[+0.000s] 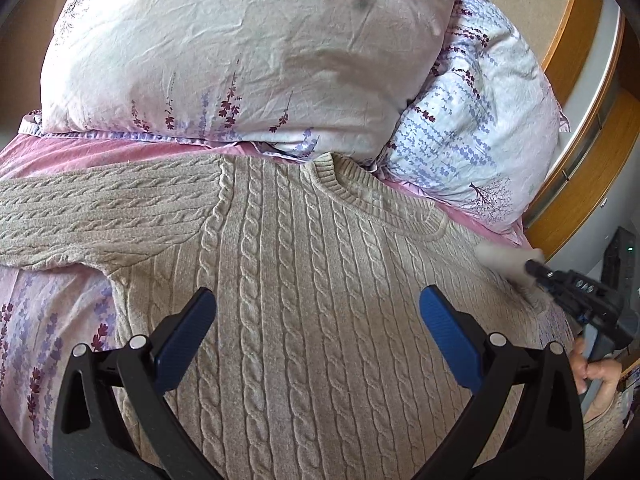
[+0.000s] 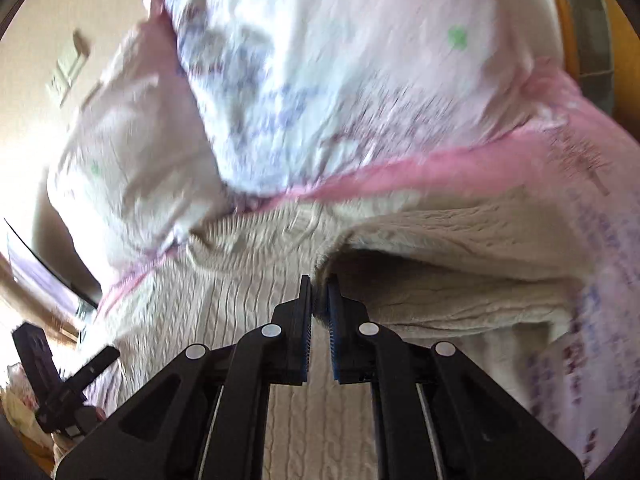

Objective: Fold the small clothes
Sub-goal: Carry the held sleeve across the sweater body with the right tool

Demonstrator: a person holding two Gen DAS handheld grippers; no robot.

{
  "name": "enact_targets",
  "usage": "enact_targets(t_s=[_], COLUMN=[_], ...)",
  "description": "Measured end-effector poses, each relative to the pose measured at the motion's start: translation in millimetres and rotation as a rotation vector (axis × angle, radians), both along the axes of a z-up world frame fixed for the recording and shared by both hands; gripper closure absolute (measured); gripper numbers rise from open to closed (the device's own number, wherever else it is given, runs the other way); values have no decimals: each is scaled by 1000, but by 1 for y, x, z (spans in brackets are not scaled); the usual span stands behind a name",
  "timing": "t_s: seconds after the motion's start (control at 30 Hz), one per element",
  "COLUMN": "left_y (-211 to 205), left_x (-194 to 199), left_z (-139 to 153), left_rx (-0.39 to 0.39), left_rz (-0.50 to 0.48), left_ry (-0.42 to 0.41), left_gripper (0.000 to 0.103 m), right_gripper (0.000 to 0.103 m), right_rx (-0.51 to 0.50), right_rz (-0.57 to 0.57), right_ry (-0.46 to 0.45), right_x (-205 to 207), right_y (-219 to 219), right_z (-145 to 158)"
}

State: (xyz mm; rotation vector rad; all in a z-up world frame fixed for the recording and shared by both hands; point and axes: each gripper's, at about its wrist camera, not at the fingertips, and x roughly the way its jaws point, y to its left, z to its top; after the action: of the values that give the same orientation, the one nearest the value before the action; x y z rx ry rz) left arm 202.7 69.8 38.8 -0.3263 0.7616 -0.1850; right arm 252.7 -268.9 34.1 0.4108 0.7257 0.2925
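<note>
- Between right gripper [image 2: 319, 294] jaws: nearly closed, pinching sweater [image 1: 312, 288] sleeve edge, lifted.
- Left gripper [image 1: 318, 312]: jaws wide apart, nothing held, over sweater chest.
- Sweater flat on bed [image 1: 60, 152], collar twd pillows [image 1: 224, 52].

Floral pillows [image 1: 248, 52] piled on a pink-sheeted bed [image 1: 80, 152], curved wooden headboard [image 1: 568, 40] beside them, daylight glaring left.

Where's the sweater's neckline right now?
In the left wrist view, the neckline lies upper centre, just below the two pillows, beyond the open left gripper.
</note>
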Motion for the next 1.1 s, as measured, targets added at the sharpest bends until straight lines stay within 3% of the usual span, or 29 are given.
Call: enact_targets(t_s=[0.07, 0.13, 0.2, 0.23, 0.27, 0.47, 0.53, 0.57, 0.6, 0.67, 0.83, 0.93, 1.03, 1.1], left_y=[0, 1, 4, 5, 7, 23, 30, 33, 36, 41, 55, 60, 59, 56], left_x=[-2, -5, -7, -7, -6, -4, -4, -4, -5, -5, -3, -1, 6, 13], left_z=[-1, -1, -1, -1, -1, -4, -5, -5, -5, -4, -4, -6, -11, -16], left_rx=[3, -3, -9, -10, -18, -114, -140, -148, -151, -153, -209, -248, -295, -338], left_rz=[-25, -63, -91, -92, -91, -75, -70, -65, -59, -53, -31, -22, -37, -56], left_ry=[-6, -12, -20, -21, -23, -8, -3, -4, -9, -18, -20, -13, 22, 59], left_gripper=[2, 2, 2, 2, 2, 2, 2, 2, 2, 2, 3, 6, 12, 16], right_gripper=[94, 91, 74, 61, 57, 62, 79, 87, 89, 93, 94, 92, 71, 64], right_rx=[-27, 9, 127, 171, 220, 304, 216, 125, 48, -35, -90, -151, -177, -147], right_rz=[30, 26, 11, -11, -48, -276, -369, -398, -399, -336, -53, 145, 307, 322], right_ry=[68, 105, 122, 126, 125, 145, 134, 110, 75, 0, -119, -72, 52, 74], right_x=[9, 13, 14, 15, 13, 20, 20, 20, 20, 18, 15, 23, 28, 19], right_y=[21, 21, 5, -3, -16, -63, -67, -62, -52, -25, 71, 135, 173, 168], right_z=[-20, -27, -24, -20, -18, -12, -7, 0, 6, 23, 55, 43, 16, 11])
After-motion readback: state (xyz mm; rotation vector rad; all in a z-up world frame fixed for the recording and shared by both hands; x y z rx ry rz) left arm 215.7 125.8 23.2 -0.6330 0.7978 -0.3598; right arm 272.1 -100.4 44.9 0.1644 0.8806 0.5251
